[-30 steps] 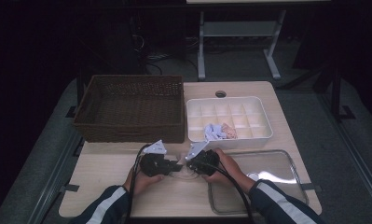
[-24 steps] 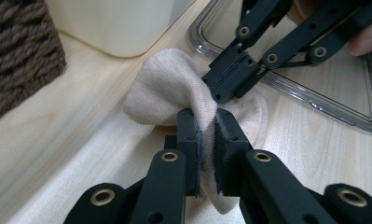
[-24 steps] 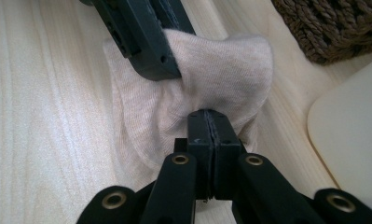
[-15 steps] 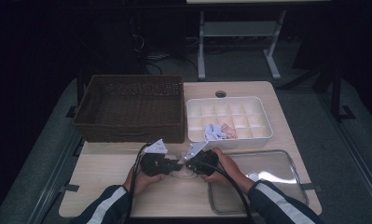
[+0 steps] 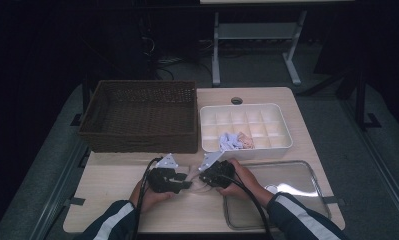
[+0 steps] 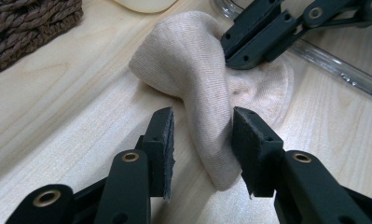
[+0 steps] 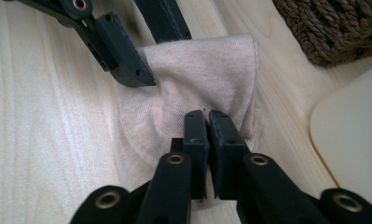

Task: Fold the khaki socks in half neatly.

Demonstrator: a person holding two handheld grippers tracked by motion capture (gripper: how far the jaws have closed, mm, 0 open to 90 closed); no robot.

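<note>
A beige sock lies bunched on the wooden table between both grippers. My left gripper straddles a raised fold of it. Its jaws have just been opening, and one pad stands clear of the cloth. My right gripper faces it from the other side, its jaws almost together and pinching the sock's near edge. They have just eased apart slightly, with cloth still between them. In the high view the left gripper and right gripper nearly meet, tip to tip.
A brown wicker basket stands at the back left. A white divided tray at the back right holds folded socks. A clear tray lies at the front right, beside my right hand.
The two grippers keep their places at the table's front. The left hand has shifted very slightly; nothing else in the high view differs.
</note>
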